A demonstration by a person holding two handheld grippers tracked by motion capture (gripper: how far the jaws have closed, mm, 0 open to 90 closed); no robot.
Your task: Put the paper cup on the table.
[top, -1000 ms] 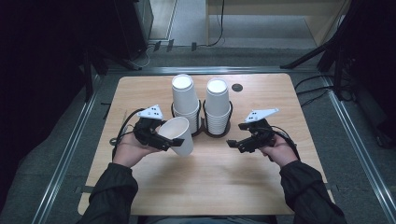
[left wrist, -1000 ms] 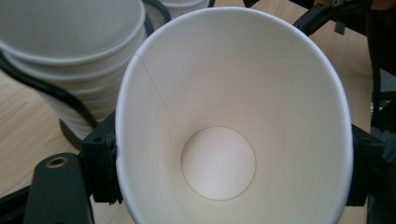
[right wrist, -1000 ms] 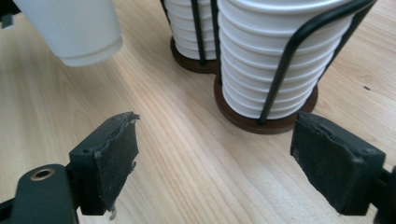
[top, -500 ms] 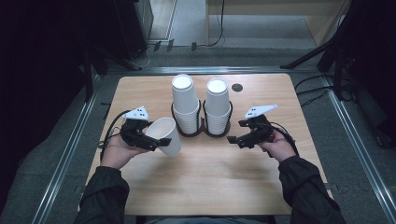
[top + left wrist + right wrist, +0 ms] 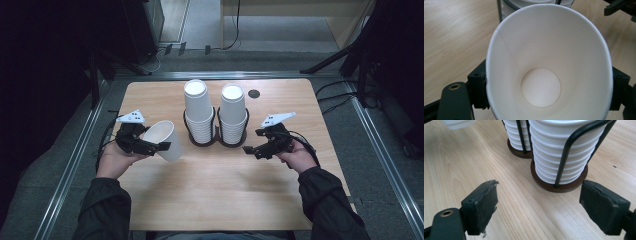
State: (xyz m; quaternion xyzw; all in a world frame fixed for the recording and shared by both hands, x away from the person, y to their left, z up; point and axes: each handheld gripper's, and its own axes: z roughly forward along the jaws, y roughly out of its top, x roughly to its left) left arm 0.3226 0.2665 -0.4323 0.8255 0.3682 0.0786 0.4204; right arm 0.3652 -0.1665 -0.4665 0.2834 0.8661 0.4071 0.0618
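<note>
Since the earlier frames I've carried the left gripper (image 5: 159, 146) away from the two stacks and out toward the left side of the table (image 5: 215, 200), and the paper cup (image 5: 164, 140) has come along with it; a second ago that cup was right up against the left stack (image 5: 199, 112), now it sits clear of it, near but apart. My right gripper (image 5: 251, 150) has barely shifted.

Looking along the left gripper's own jaws, the cup (image 5: 549, 65) sits squarely between them, mouth toward the camera, its round bottom visible deep inside. One black pad presses the cup's wall on each side, low down near the rim, and the rim is squeezed slightly oval. So the jaws stand wide, but closed on the cup, holding it. From above, the cup is tilted, mouth up and toward my left hand, base pointing down to the right, over the wood; whether the base touches the table I cannot tell.

On the other side, my right gripper (image 5: 539, 205) has its jaws spread well apart with nothing between the pads, just bare tabletop. Straight ahead of it stands the right stack (image 5: 559, 152) in its black wire holder (image 5: 571, 147) on a dark round base, near but not touching.
</note>
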